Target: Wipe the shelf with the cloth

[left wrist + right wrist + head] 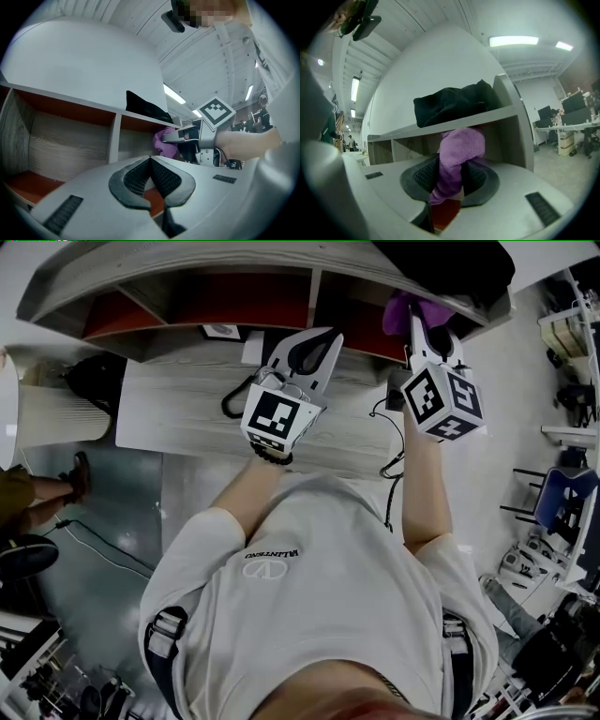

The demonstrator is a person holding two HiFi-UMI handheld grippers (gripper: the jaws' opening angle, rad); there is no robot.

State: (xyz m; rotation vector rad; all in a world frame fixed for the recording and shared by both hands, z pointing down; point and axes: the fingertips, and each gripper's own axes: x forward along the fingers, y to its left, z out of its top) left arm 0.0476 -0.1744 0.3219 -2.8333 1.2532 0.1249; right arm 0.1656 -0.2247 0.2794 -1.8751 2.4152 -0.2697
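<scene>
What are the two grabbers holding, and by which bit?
The right gripper pinches the purple cloth around its bunched middle. The left gripper is shut on nothing.

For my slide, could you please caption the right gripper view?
Right hand-held gripper clamps the purple cloth at the shelf.

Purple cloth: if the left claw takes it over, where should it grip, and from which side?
Grip the bunched end of the purple cloth that bulges past the right claw, which pinches its middle. Probably come from the left, where the shut left claw sits, and open it first.
</scene>
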